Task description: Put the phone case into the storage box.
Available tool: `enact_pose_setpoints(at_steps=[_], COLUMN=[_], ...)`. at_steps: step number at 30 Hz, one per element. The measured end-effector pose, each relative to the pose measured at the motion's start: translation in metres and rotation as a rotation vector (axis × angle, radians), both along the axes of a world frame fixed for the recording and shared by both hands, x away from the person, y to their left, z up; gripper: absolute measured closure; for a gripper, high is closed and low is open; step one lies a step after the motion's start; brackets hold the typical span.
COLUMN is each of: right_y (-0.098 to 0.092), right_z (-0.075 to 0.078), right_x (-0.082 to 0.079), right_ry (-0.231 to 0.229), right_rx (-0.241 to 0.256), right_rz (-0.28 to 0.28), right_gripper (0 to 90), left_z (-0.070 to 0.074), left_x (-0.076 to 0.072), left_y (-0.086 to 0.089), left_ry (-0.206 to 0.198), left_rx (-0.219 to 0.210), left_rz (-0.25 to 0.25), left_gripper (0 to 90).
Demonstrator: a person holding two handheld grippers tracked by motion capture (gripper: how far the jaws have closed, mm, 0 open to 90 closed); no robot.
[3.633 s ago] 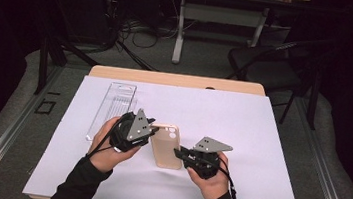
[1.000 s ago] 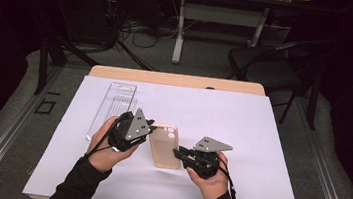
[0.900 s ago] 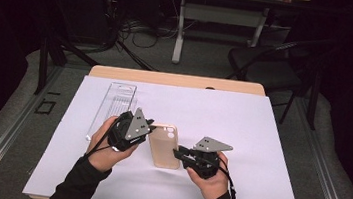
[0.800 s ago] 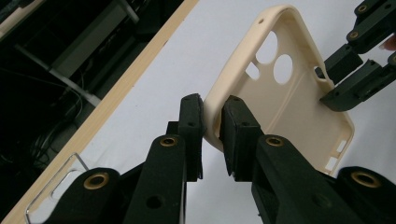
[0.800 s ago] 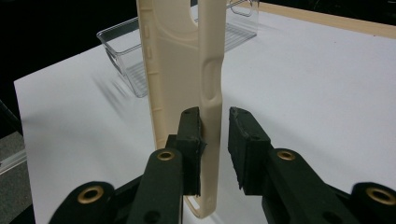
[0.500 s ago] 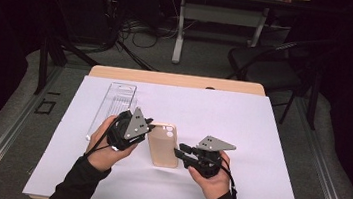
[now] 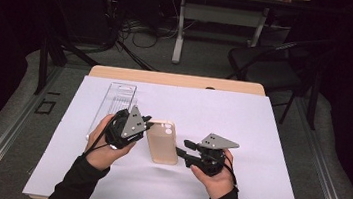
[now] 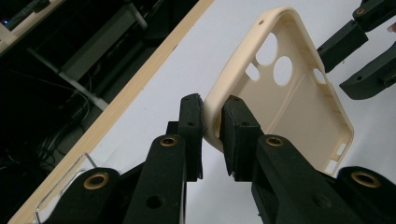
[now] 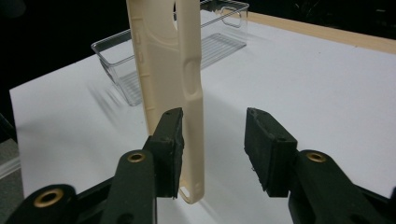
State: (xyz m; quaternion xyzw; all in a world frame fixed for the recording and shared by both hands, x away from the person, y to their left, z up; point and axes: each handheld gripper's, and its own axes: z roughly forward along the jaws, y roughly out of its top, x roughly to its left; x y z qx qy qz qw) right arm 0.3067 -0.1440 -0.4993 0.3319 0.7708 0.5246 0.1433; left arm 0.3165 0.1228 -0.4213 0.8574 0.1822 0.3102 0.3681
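In the high view, your beige phone case (image 7: 162, 142) sits at the centre of the frame over the white sheet (image 7: 242, 122), between your two hands, with its camera cut-outs toward the top. Your left gripper (image 7: 147, 123) comes at it from the left of the frame and is clamped on the case's upper left rim. In the left gripper view, that rim (image 8: 212, 121) is pinched between the two black pads just below the middle of the picture, and the case (image 8: 299, 107) fans out toward the upper right with its hollow inside facing the camera. Your right gripper (image 7: 183, 148) lies just right of the case in the high view, its jaws spread apart. In the right gripper view, the case (image 9: 175, 84) stands edge-on in the left half of the frame, its lower edge just beside the left pad (image 9: 169, 140), while the right pad (image 9: 268, 149) stands well apart from it; whether the left pad touches the case cannot be told. The clear plastic tray (image 7: 116, 103) lies left of and above the left gripper in the high view.
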Motion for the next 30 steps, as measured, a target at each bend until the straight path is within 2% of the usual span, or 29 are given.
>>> enact_pose_setpoints(at_steps=[6,10,15,17,23,27,30], right_y=[-0.002,-0.002,-0.005,-0.007,-0.011,-0.016,-0.021], right_z=[0.002,0.005,0.008,0.010,0.012,0.013,0.013], right_x=[0.001,0.001,0.002,0.003,0.001,0.000,-0.001], right_ry=[-0.040,-0.025,-0.044,-0.071,-0.057,-0.076,-0.066], right_rx=[-0.025,-0.039,-0.056,-0.040,-0.038,-0.052,-0.057], right_rz=[-0.001,0.021,-0.002,-0.014,-0.054,-0.079,-0.096], right_gripper=[55.8,55.9,52.1,48.9,40.4,31.6,28.0], left_z=[-0.001,-0.001,-0.001,-0.001,-0.001,-0.001,0.000], left_x=[0.001,0.002,0.003,0.003,0.004,0.004,0.004], left_y=[0.002,0.003,0.005,0.005,0.006,0.007,0.008], left_ry=[-0.009,-0.014,-0.020,-0.022,-0.025,-0.024,-0.028], left_rx=[-0.011,-0.015,-0.029,-0.031,-0.034,-0.039,-0.045], left_rz=[0.005,0.007,0.011,0.012,0.009,0.004,0.007], left_gripper=[79.4,79.4,79.4,79.3,79.4,79.3,79.3])
